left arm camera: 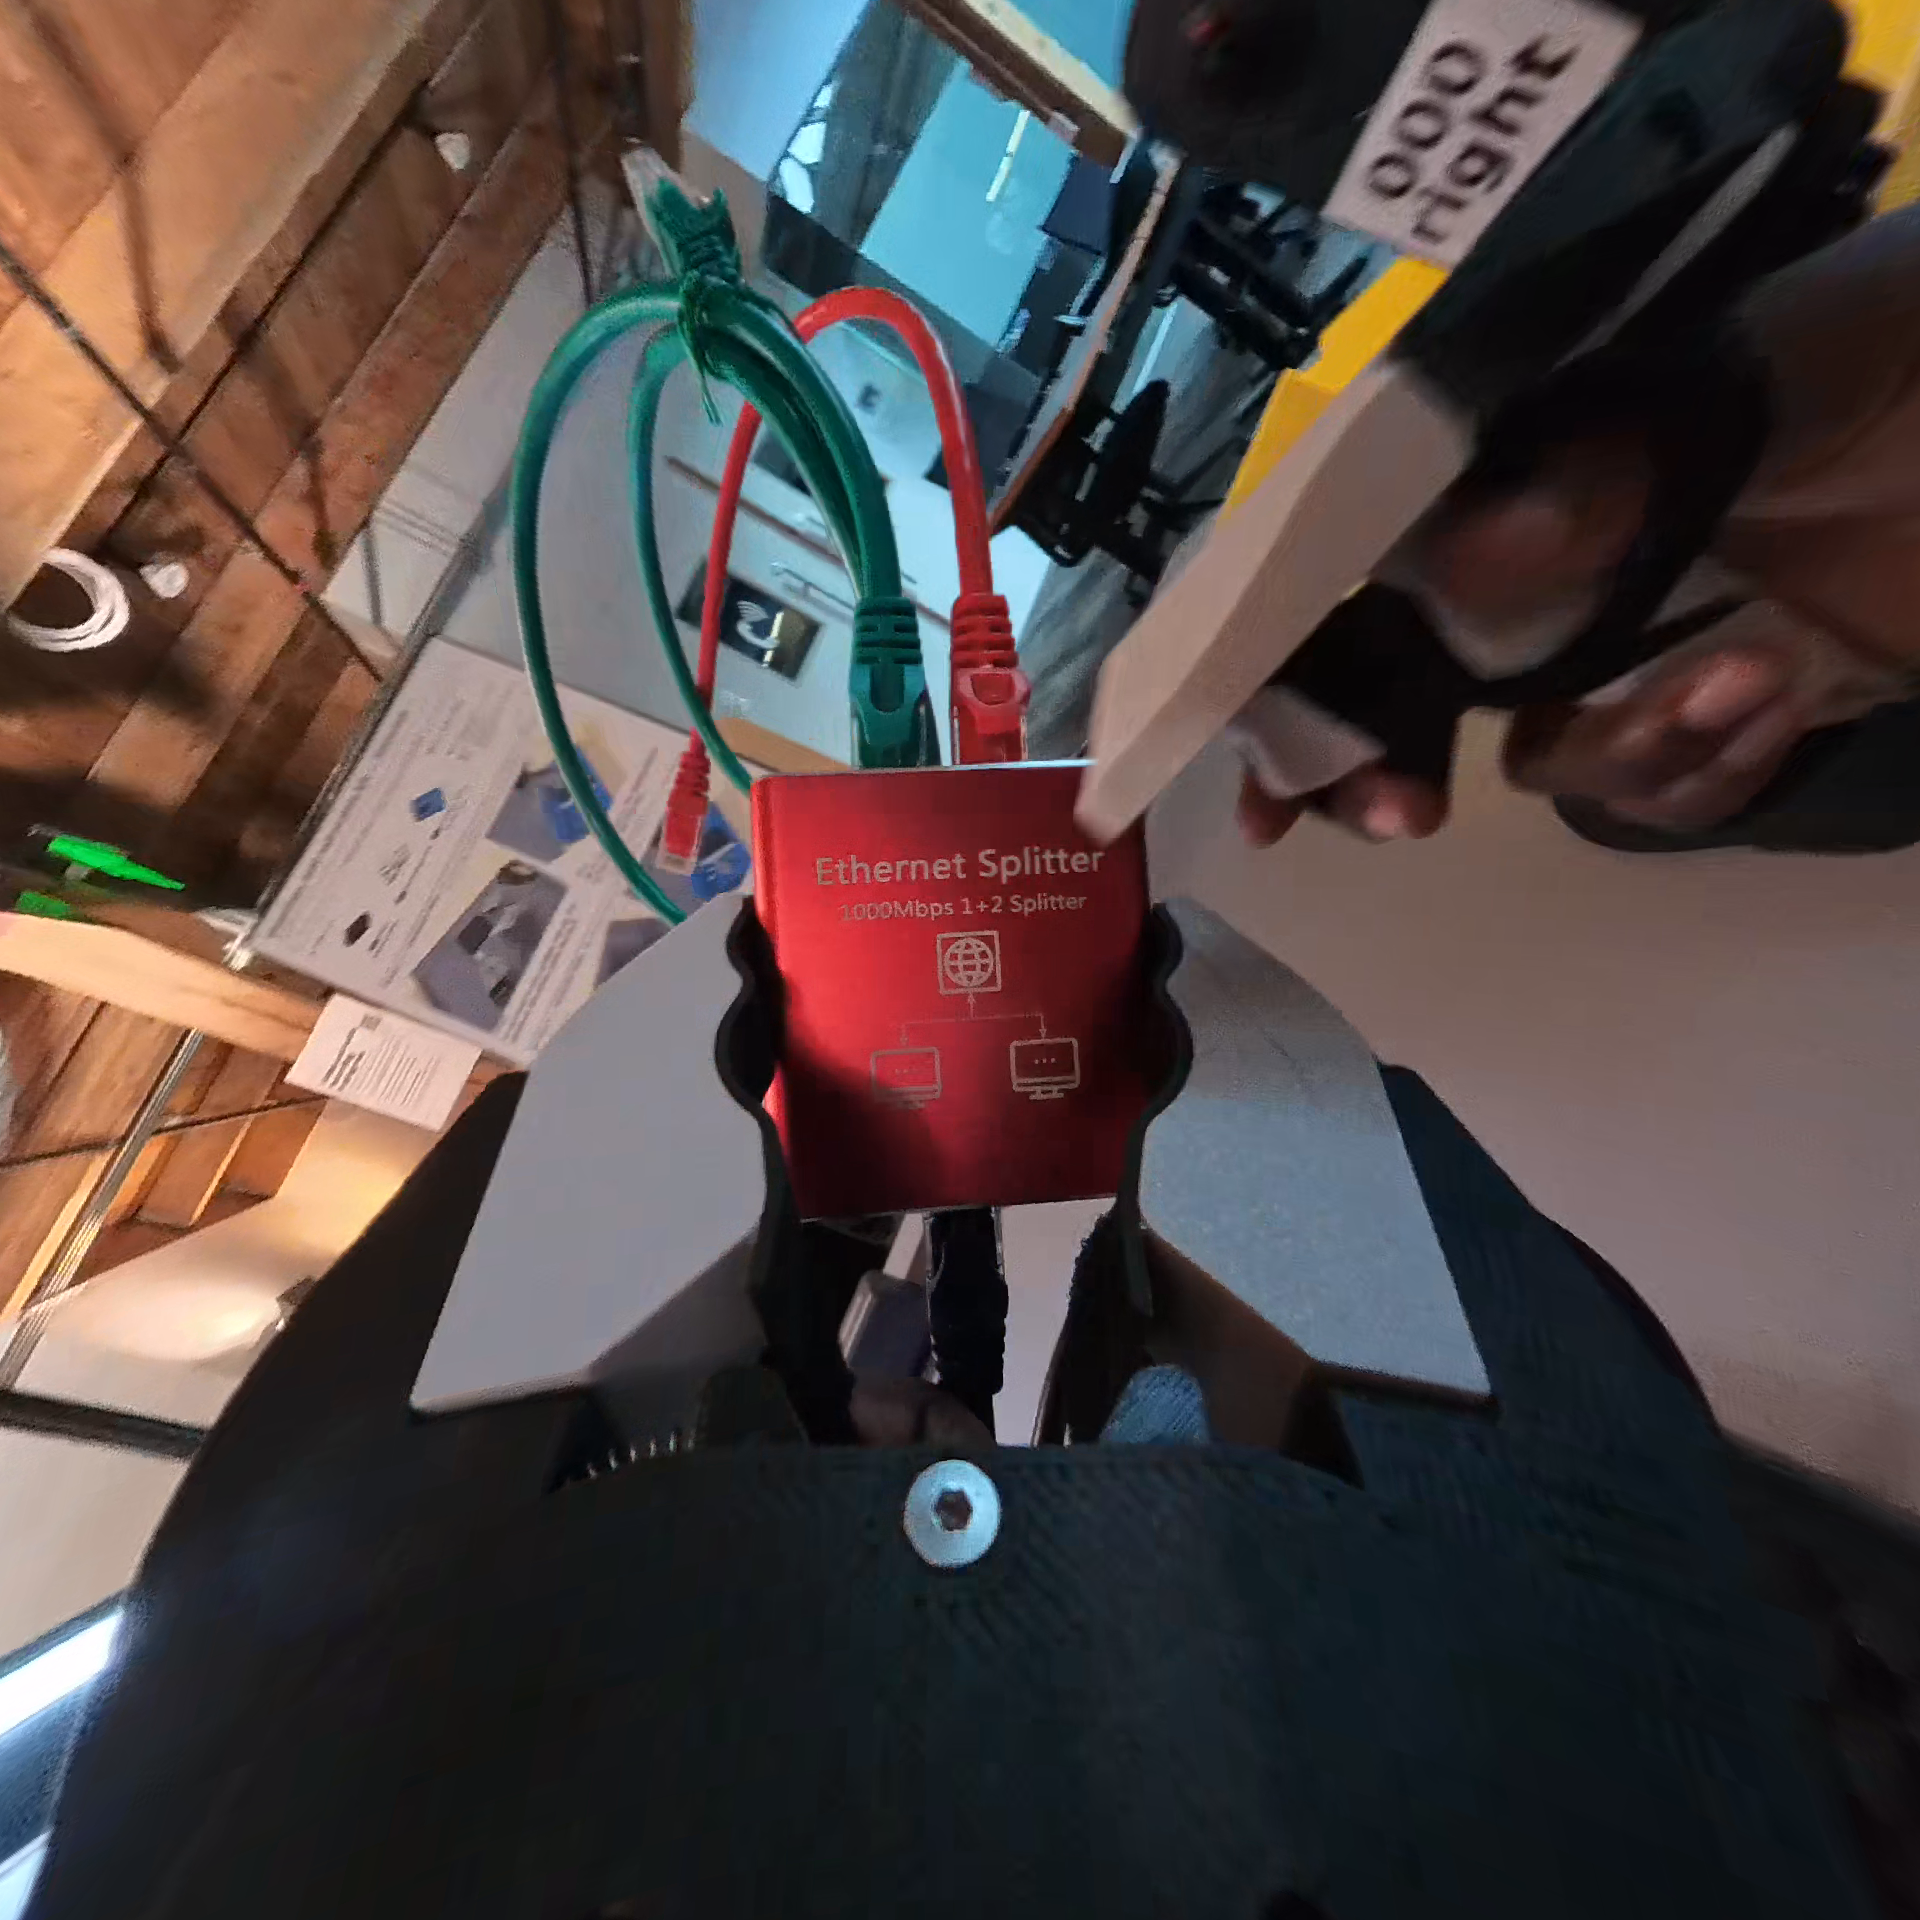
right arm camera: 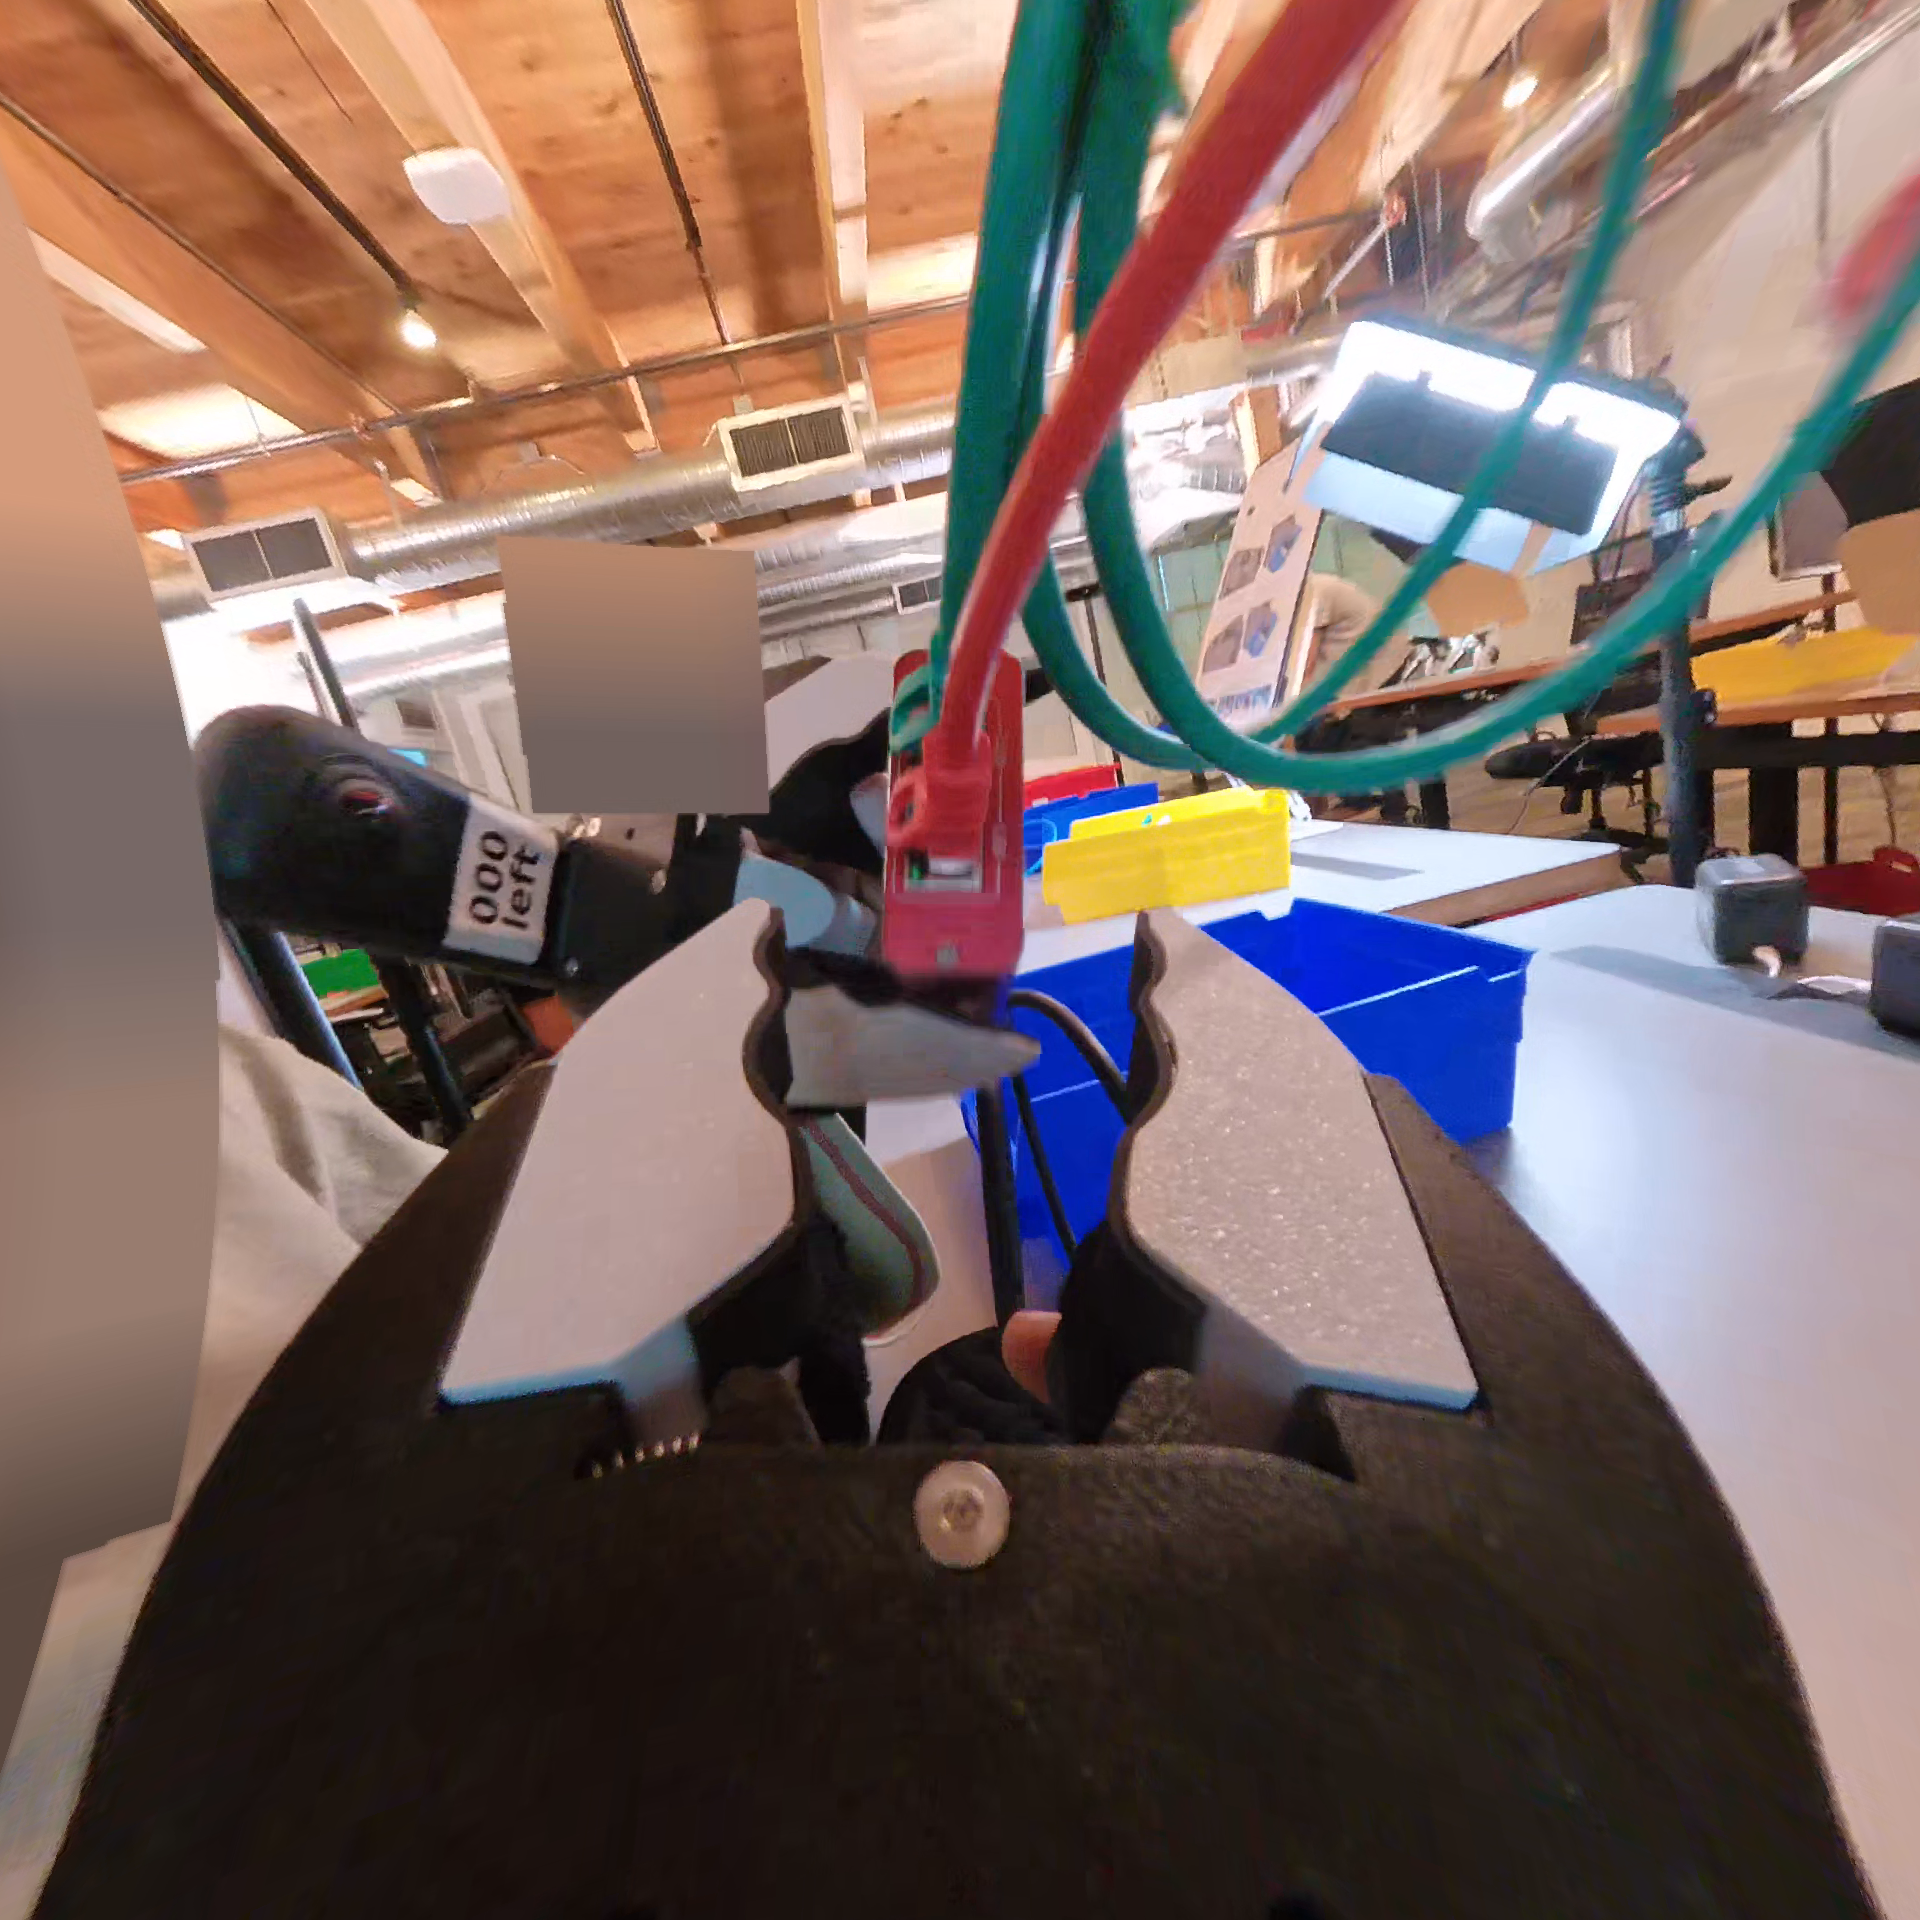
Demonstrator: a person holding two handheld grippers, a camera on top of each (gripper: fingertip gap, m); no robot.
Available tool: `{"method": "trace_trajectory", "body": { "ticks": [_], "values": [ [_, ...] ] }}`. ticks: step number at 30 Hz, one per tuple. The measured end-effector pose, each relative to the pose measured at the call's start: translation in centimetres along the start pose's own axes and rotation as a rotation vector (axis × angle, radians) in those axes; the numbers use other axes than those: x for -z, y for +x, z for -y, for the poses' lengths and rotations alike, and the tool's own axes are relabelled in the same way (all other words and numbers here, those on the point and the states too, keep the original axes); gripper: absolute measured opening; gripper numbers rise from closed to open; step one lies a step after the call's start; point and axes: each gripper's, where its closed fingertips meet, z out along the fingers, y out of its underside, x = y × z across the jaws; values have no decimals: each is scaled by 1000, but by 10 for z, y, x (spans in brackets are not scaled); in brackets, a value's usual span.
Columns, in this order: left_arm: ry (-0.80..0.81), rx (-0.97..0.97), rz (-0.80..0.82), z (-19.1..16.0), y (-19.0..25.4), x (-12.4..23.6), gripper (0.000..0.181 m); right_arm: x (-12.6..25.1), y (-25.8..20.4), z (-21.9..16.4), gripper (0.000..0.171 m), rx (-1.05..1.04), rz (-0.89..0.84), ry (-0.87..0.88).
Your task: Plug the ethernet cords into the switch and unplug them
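My left gripper [left arm camera: 954, 920] is shut on the red switch [left arm camera: 966, 1049], gripping its two sides and holding it up in the air. A green cord's plug [left arm camera: 883, 665] and a red cord's plug [left arm camera: 982, 665] sit side by side in the switch's far end. Their free ends hang loose: red [left arm camera: 686, 800], green [left arm camera: 675, 208]. My right gripper [right arm camera: 956, 935] is open and empty, just below the switch's port end [right arm camera: 951, 904]. One of its fingers [left arm camera: 1247, 623] shows in the left wrist view by the switch's top right corner. The red plug [right arm camera: 940, 779] faces it.
A black cable [left arm camera: 966, 1299] leaves the switch's near end. A blue bin [right arm camera: 1382, 997] and a yellow bin [right arm camera: 1174, 852] stand on the white table [right arm camera: 1662, 1195] beyond the grippers. Grey adapters [right arm camera: 1751, 914] lie at the right. A person's hand [left arm camera: 1662, 727] holds the right gripper. Both grippers' tips are close together, under 4 cm apart.
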Motion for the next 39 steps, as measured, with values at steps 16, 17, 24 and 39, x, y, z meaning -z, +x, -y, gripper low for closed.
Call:
{"method": "trace_trajectory", "body": {
  "ticks": [16,17,24,39],
  "values": [
    [74,554,76,-4,14,8,70,26,36,21,29,70,-102,240],
    [136,738,4,-2,21,11,69,29,37,26,28,62,-97,270],
    [475,1563,-601,22,70,-5,61,30,29,32,28,-91,11,368],
    [721,1667,-352,-20,29,0,30,4,30,-23,29,-245,62,81]
  ]
}}
